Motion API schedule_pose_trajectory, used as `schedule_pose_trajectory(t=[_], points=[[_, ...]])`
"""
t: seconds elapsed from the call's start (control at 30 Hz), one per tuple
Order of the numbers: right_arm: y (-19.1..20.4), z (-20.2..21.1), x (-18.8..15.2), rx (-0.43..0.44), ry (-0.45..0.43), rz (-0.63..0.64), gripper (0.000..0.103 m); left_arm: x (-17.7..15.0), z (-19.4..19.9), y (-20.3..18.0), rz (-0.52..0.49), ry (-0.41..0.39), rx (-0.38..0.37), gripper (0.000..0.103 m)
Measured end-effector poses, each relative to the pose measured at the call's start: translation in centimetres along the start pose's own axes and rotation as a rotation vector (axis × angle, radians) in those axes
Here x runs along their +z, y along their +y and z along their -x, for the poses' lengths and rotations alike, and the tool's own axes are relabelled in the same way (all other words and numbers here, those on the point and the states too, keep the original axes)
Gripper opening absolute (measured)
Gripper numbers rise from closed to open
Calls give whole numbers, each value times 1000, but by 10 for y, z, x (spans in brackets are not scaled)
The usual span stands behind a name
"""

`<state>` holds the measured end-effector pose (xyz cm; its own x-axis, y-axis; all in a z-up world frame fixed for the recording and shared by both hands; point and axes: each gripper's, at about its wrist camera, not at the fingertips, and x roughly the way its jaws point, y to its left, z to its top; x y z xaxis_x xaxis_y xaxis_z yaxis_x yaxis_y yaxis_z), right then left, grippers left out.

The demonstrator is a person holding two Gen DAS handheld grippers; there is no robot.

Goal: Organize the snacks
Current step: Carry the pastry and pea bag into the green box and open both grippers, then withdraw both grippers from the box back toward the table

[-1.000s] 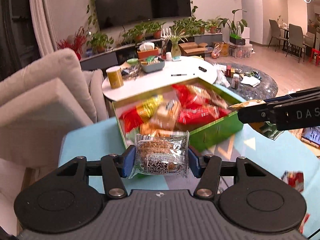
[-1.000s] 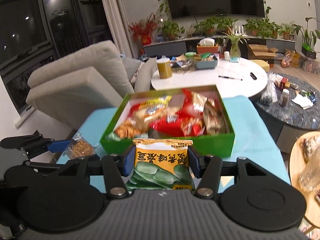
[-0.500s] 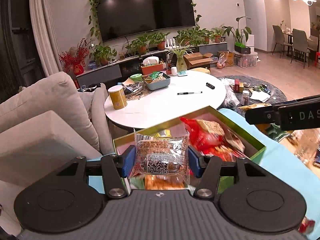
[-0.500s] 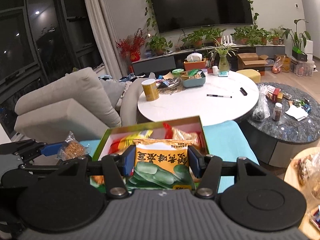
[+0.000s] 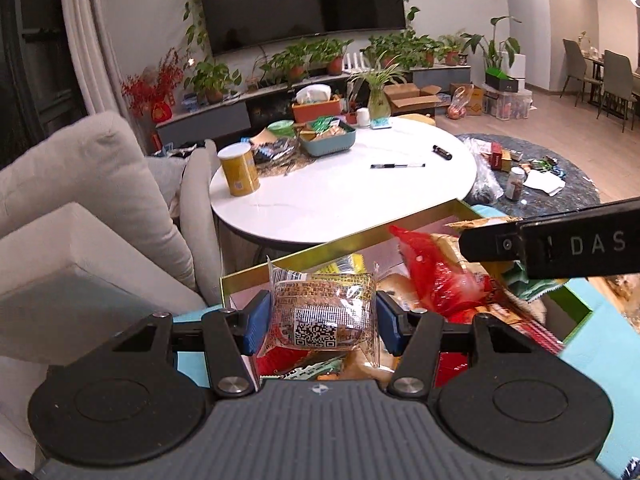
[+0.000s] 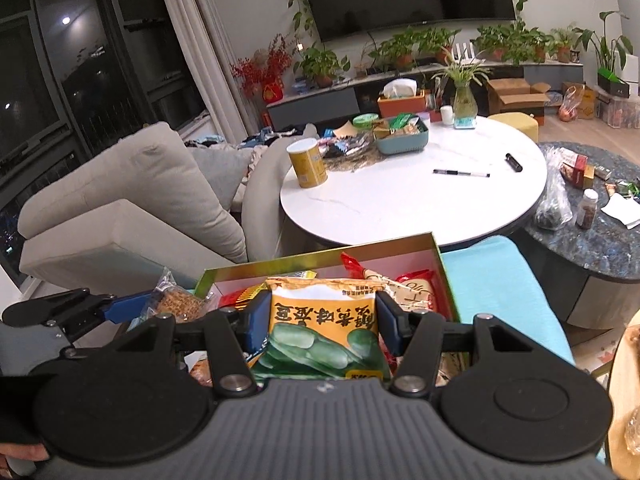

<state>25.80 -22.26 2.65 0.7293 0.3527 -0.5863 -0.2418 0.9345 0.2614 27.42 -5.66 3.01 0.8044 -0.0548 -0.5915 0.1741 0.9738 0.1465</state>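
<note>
My left gripper (image 5: pixel 322 314) is shut on a clear cracker packet (image 5: pixel 322 312) with a QR code, held over the left part of the green snack box (image 5: pixel 576 320). My right gripper (image 6: pixel 322 320) is shut on an orange and green bean snack bag (image 6: pixel 322 328), held over the same box (image 6: pixel 446 276). The box is full of red and yellow snack packets (image 5: pixel 436 280). The right gripper shows from the side in the left wrist view (image 5: pixel 552 242). The left gripper with its packet shows in the right wrist view (image 6: pixel 160 300).
The box sits on a light blue surface (image 6: pixel 500 280). Behind it stands a white round table (image 5: pixel 340 196) with a yellow can (image 5: pixel 239 168), a blue tray and a pen. A beige sofa (image 5: pixel 80 208) is at the left. A dark low table (image 6: pixel 592 232) is at the right.
Both grippers have moved forward with their packets, from in front of the box to above it. Both views now sit closer to the box's far rim.
</note>
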Motion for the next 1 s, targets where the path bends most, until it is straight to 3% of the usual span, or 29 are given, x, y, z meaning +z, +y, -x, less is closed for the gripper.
schedule_pose_trajectory(t=[0.3,0.37,0.43,0.47,0.77,1.0], points=[[1,-27,1,-8,48,-8,80,-4,-28,4,21,32,-9,53],[3,-29,0,-5,39,-11,80,-5,-29,5,28,22,-11,57],[5,-26,0,-16,2,-21,81,-6,-25,6,30,-24,13,76],[5,-23,1,-27,-19,-27,82,-7,-22,6,30,-46,35,78],[-3,11,1,-37,-44,-27,82,-11,7,8,33,-60,50,79],[-5,43,-16,-46,-32,-15,82,-28,44,-5,28,-54,4,79]])
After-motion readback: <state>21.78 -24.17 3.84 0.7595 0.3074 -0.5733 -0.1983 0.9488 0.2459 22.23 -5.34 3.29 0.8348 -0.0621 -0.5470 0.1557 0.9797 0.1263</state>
